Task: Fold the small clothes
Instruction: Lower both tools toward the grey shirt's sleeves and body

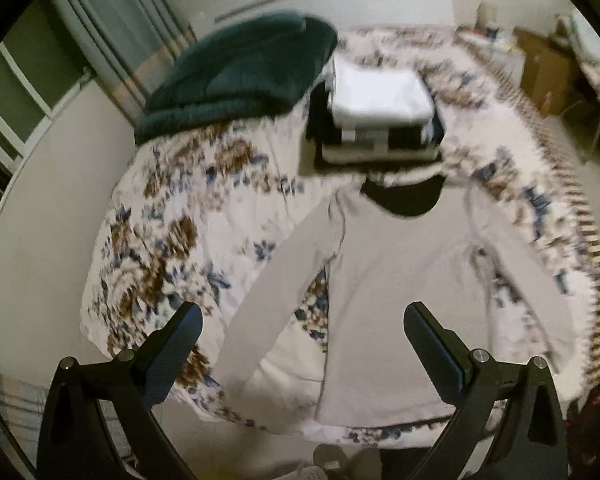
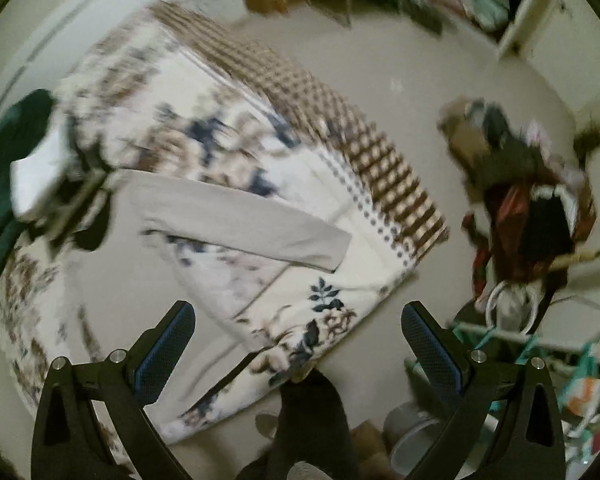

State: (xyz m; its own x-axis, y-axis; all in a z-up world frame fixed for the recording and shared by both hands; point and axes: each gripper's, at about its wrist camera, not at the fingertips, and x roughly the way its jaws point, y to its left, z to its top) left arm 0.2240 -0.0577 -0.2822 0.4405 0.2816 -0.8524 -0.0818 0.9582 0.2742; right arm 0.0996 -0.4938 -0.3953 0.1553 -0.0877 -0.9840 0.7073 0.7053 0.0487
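Note:
A light grey long-sleeved shirt (image 1: 396, 292) lies flat on a floral bedspread (image 1: 172, 216), neck away from me, both sleeves spread out to the sides. My left gripper (image 1: 303, 332) is open and empty, held above the shirt's lower hem. In the right wrist view the shirt's right sleeve (image 2: 256, 232) stretches across the bedspread (image 2: 204, 120). My right gripper (image 2: 298, 332) is open and empty, held above the bed's corner, apart from the sleeve.
A stack of folded clothes (image 1: 380, 116) sits beyond the shirt's neck, with a dark green blanket (image 1: 240, 76) to its left. On the floor to the right of the bed lie a pile of clothes (image 2: 528, 200), a drying rack (image 2: 540, 340) and containers (image 2: 412, 432).

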